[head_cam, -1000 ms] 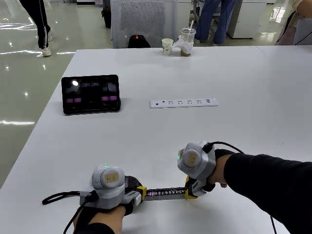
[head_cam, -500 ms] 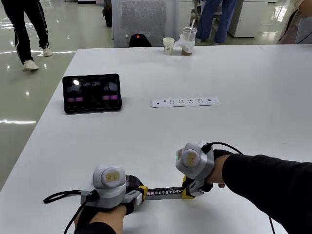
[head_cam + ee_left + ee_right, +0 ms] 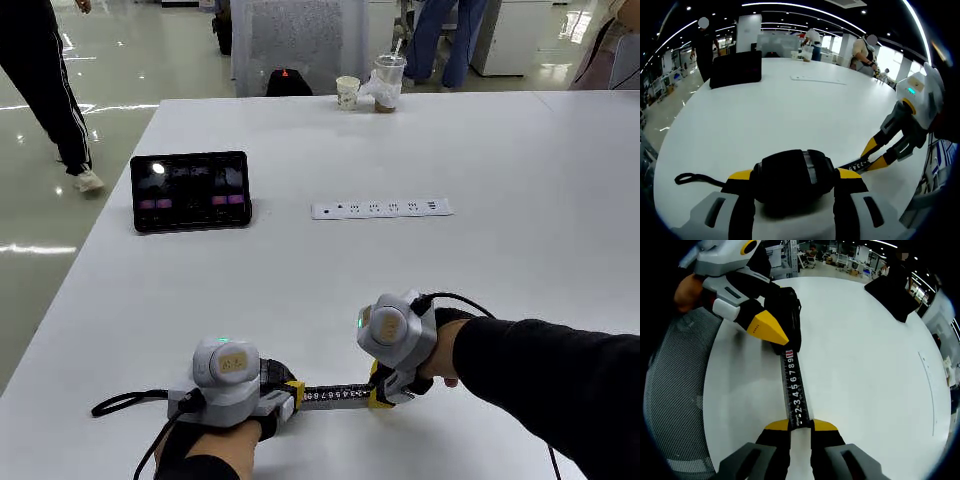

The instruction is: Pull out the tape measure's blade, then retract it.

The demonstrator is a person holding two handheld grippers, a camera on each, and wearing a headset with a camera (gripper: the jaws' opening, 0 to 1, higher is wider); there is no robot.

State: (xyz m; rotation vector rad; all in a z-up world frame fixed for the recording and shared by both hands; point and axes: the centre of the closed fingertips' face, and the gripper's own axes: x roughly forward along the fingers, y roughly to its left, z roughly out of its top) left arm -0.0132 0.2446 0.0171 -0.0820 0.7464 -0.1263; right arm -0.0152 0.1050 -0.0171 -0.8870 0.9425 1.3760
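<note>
The black tape measure case [image 3: 792, 181] sits between the yellow-tipped jaws of my left gripper [image 3: 796, 176], which is shut on it. Its wrist strap [image 3: 695, 178] trails off to the left on the white table [image 3: 480, 160]. A short length of blade [image 3: 794, 390] with printed numbers runs from the case [image 3: 785, 315] to my right gripper [image 3: 800, 426], which is shut on the blade's end. In the head view the left gripper [image 3: 286, 397] is at the near table edge, the blade [image 3: 335, 395] spans the small gap, and the right gripper [image 3: 378, 397] pinches it.
A black tablet [image 3: 190, 190] lies at the left of the table. A white power strip [image 3: 380, 209] lies near the middle. Two cups [image 3: 346, 93] stand at the far edge, with a chair behind. A person [image 3: 45, 90] walks on the floor at left.
My right gripper has drifted slightly left towards the case, so a little less blade shows. The left gripper holds still. The person at left has walked on.
</note>
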